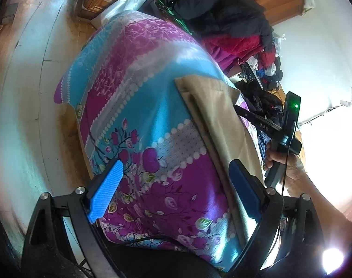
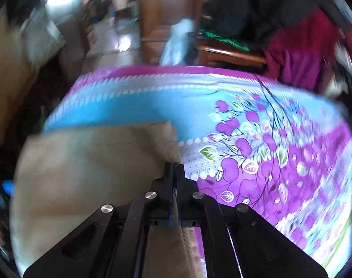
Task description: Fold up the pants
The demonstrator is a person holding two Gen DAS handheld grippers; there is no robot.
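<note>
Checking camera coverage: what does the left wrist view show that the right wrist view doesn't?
Left wrist only: open left tongs with blue ribbed pads, and the person's hand holding the right tool. Right wrist only: right tongs shut on the tan folded pants, seen close. Both: tan pants on the purple-and-blue floral sheet, dark clothes pile behind.

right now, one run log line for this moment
left tool open, empty | right tool shut on tan cloth pants | pants part folded on floral purple-blue bedsheet
</note>
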